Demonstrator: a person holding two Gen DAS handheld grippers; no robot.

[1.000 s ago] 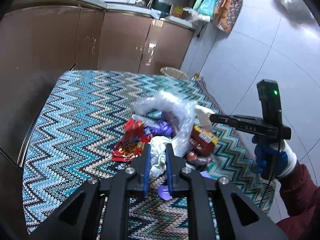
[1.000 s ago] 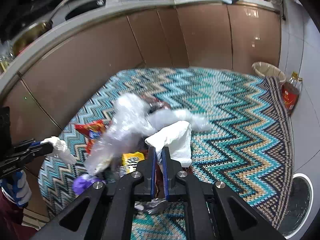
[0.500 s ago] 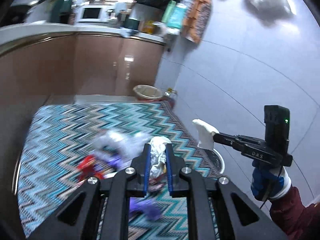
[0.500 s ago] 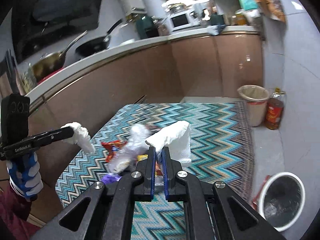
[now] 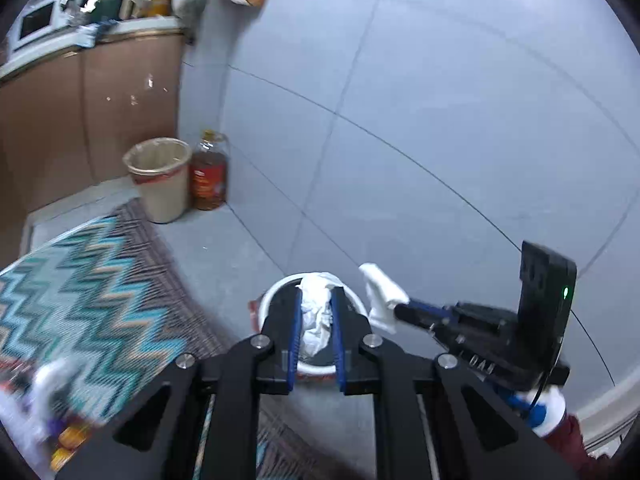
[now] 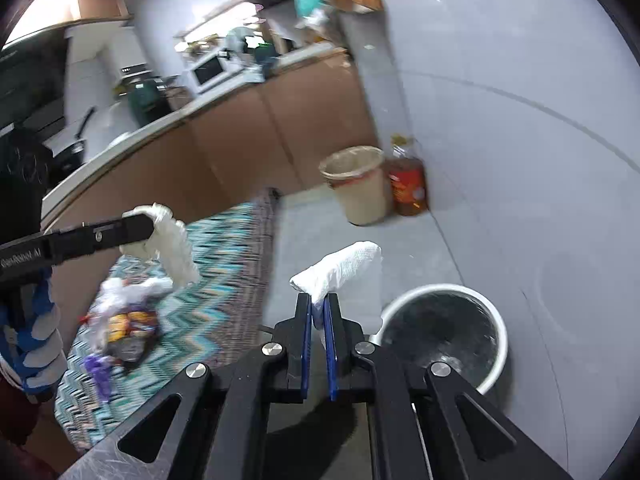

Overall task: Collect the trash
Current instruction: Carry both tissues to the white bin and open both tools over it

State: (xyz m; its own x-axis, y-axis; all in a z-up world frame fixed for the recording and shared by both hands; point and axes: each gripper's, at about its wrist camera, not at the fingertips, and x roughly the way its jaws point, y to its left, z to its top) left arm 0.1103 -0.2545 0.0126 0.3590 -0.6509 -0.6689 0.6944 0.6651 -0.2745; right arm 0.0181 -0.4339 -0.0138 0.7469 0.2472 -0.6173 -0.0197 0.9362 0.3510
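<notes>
crumpled white paper point(image 5: 316, 320) is squeezed between the blue pads of the left gripper point(image 5: 316, 316), whose two fingers are closed tight on it. in the left wrist view this paper is seen right over the white bin point(image 5: 272, 300), which stands on the grey floor with a dark bag inside. just to the right of the bin, the right gripper point(image 5: 394, 307) is seen, held by a hand point(image 5: 540, 412) in a blue and white glove, and a folded white tissue point(image 5: 380, 298) is clamped at its tip.

in the right wrist view the folded white tissue point(image 6: 340, 270) is pinched by the right gripper point(image 6: 319, 310), with its fingers almost together. the white bin point(image 6: 496, 332) is seen just to the right of that tissue and lower down. to the left of the bin, the left gripper point(image 6: 150, 226) is seen with its crumpled paper point(image 6: 172, 246) hanging from the tip.

left of the bin, a zigzag rug point(image 6: 224, 280) is spread on the floor, and a blurred pile of trash point(image 6: 120, 320) is left on it. farther from the bin, a beige basket point(image 6: 356, 184) and a bottle of oil point(image 6: 408, 184) are set side by side near the brown cabinets point(image 6: 260, 140). a white microwave point(image 6: 208, 72) is seen on the counter above them.
</notes>
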